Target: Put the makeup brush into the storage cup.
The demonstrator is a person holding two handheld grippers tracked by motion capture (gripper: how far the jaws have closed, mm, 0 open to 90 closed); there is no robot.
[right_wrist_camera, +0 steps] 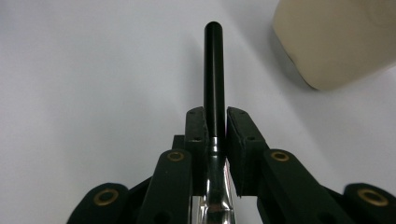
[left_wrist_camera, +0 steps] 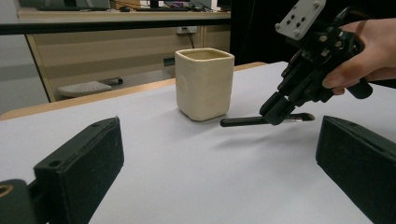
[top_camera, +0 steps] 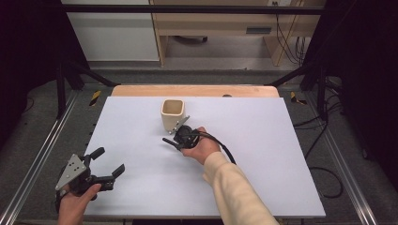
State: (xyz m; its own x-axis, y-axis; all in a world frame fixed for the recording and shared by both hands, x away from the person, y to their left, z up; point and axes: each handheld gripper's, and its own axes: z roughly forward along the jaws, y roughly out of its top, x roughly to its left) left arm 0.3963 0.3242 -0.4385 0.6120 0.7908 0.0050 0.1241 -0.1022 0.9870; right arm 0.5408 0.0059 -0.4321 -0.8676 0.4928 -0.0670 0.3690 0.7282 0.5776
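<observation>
The right gripper (top_camera: pixel 177 140), jaws clamped on a black-handled utensil (left_wrist_camera: pixel 261 121), holds it beside a cream cup (top_camera: pixel 172 114); the left gripper (top_camera: pixel 109 161) rests wide open, empty.

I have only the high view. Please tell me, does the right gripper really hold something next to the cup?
Observer: Yes. The right gripper is shut on a black-handled tool, clamped near its metal part.
Operator: Does it lie on the table?
Observer: It looks slightly raised, about level, above its shadow on the table.
Operator: Does it touch the cup?
Observer: No. The cup stands apart, upright.
</observation>
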